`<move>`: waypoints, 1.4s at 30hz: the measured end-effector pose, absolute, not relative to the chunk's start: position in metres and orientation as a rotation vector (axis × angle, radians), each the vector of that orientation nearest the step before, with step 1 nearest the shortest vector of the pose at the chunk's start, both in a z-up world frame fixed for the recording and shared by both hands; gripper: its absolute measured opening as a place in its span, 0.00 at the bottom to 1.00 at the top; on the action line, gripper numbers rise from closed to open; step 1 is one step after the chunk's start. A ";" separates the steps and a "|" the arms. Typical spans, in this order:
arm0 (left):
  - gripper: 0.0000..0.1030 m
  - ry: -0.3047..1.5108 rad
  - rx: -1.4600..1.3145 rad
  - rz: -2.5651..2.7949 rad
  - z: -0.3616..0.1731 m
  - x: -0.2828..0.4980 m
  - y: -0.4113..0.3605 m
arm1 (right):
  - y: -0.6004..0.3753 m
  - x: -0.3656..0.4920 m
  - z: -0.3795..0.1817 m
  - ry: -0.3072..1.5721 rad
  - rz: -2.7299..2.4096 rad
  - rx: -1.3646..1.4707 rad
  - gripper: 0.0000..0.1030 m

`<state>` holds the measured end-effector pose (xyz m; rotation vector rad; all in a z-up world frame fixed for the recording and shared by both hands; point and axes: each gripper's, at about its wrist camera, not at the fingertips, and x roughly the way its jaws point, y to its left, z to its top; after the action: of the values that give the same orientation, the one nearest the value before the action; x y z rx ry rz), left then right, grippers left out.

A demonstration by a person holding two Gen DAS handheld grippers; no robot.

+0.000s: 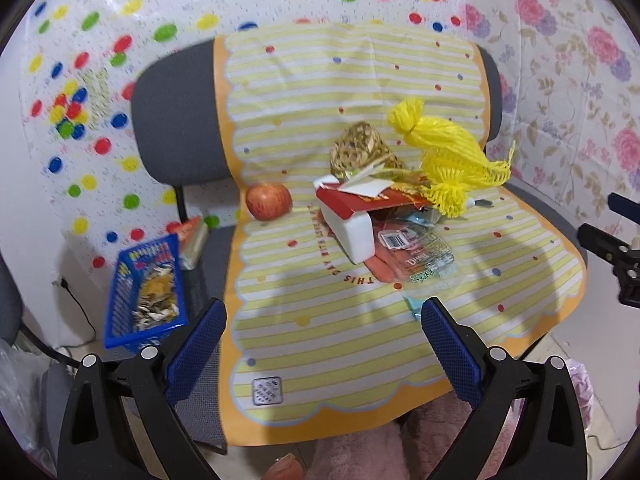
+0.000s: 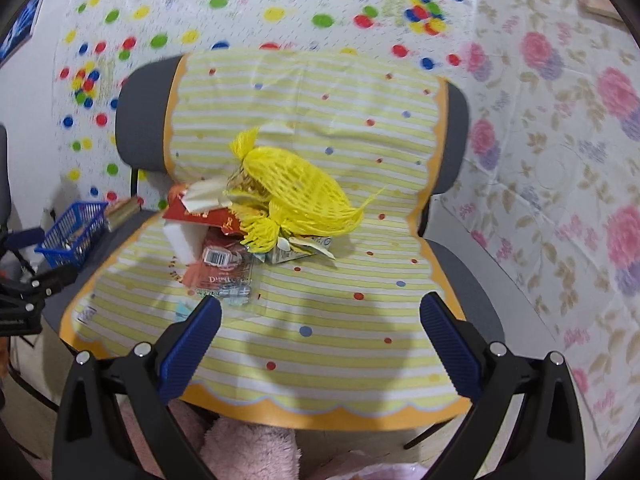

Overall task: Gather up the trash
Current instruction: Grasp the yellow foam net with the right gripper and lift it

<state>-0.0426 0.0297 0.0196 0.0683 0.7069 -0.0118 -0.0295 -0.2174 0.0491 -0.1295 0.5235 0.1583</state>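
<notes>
Both wrist views face a grey fabric office chair (image 1: 176, 120) draped with a yellow-and-white striped plastic sheet with an orange scalloped border (image 1: 320, 340). The trash lies piled at the middle of the seat. On top sits a bright yellow plastic mesh produce net (image 2: 296, 192), knotted at one end, with a woven straw-coloured ball (image 1: 360, 150) beside it. Below them lies a red-and-white cardboard carton (image 1: 348, 216) with torn white card scraps on it; its gold lettering is too small to read. Touching the carton is a clear plastic sausage wrapper (image 1: 416, 256) carrying a barcode label and the partial word "Dish", seen upside down. Curved red print on the sheet next to it reads "THIS", the rest being partly hidden. A red apple (image 1: 268, 202) stands apart from the pile, to its left. Beside the chair, a blue plastic lattice basket (image 1: 146, 292) holds shells and scraps.

Your left hand-held gripper (image 1: 324, 316) hovers over the seat's front edge, its blue-padded jaws spread wide with nothing between them. Your right hand-held gripper (image 2: 320, 312) is posed likewise, jaws parted and empty, near the wrapper. Pink fleece fabric (image 2: 248, 452) shows beneath both tools.
</notes>
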 end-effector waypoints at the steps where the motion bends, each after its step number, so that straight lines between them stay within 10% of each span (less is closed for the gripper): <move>1: 0.94 0.717 0.052 -0.020 0.019 -0.038 0.031 | -0.216 -0.022 0.048 0.532 0.162 -0.139 0.94; 20: 0.94 0.758 0.042 -0.004 -0.003 0.051 0.038 | -0.173 0.115 0.033 0.563 0.285 -0.446 0.82; 30: 0.94 0.759 0.034 -0.011 -0.012 0.053 0.039 | -0.167 0.135 0.001 0.613 0.268 -0.501 0.13; 42: 0.92 0.665 0.085 -0.080 0.006 0.050 0.015 | -0.254 0.042 0.073 0.452 0.200 -0.066 0.10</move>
<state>0.0505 0.0150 0.0059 0.0846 0.6649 -0.0799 0.0425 -0.2544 0.0732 -0.0663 0.4522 0.2003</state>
